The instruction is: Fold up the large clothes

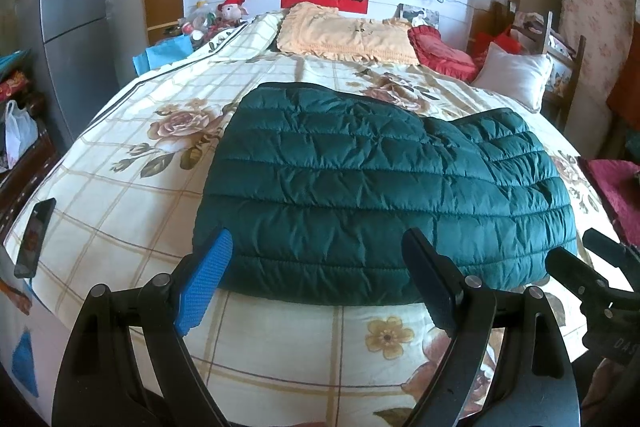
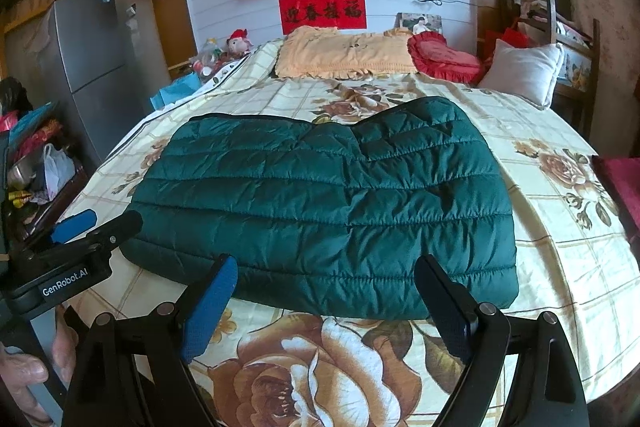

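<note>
A dark green quilted jacket (image 1: 372, 187) (image 2: 332, 215) lies folded into a broad rectangle on the floral bedspread (image 1: 132, 211) (image 2: 560, 259). My left gripper (image 1: 316, 259) hovers open just short of the jacket's near hem, nothing between its blue pads. My right gripper (image 2: 324, 287) is likewise open at the near hem, a little right of the left one. In the right wrist view the left gripper (image 2: 96, 223) shows at the left edge, and in the left wrist view the right gripper (image 1: 576, 255) shows at the right edge.
A black phone (image 1: 36, 235) lies on the bed's left edge. Pillows (image 1: 344, 35), a red cushion (image 1: 440, 53) and a white pillow (image 1: 516, 75) sit at the head. A grey fridge (image 1: 76, 19) and a cluttered side table (image 2: 36, 171) stand left of the bed.
</note>
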Demonstrator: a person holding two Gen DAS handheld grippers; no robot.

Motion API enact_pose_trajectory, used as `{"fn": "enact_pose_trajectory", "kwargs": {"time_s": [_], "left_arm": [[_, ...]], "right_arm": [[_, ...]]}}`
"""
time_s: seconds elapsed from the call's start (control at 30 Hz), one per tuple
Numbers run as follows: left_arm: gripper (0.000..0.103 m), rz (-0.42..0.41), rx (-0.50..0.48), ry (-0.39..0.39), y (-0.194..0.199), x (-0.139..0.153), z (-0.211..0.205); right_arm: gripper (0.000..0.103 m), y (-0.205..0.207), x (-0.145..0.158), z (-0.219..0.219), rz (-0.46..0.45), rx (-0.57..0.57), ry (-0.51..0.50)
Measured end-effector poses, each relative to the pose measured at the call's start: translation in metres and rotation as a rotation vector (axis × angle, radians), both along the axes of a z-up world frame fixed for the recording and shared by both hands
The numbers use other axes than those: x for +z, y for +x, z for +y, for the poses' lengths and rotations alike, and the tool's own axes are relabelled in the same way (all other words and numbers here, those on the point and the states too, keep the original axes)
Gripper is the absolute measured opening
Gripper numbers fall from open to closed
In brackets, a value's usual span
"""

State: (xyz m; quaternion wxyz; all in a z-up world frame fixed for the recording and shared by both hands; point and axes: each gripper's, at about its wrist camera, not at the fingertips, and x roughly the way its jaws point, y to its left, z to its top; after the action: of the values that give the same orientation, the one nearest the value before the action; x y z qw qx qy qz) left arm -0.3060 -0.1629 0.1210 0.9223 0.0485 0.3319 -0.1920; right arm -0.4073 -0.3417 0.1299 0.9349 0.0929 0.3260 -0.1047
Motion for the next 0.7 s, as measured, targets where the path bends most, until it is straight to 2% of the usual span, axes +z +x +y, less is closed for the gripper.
{"fn": "enact_pose_trajectory", "kwargs": {"time_s": [0.7], "left_arm": [[0.087,0.006,-0.005,0.003,0.0004,-0.0015,-0.0014]], "right_arm": [[0.088,0.0039,-0.0003,0.0040,0.012,0.011,0.014]]}}
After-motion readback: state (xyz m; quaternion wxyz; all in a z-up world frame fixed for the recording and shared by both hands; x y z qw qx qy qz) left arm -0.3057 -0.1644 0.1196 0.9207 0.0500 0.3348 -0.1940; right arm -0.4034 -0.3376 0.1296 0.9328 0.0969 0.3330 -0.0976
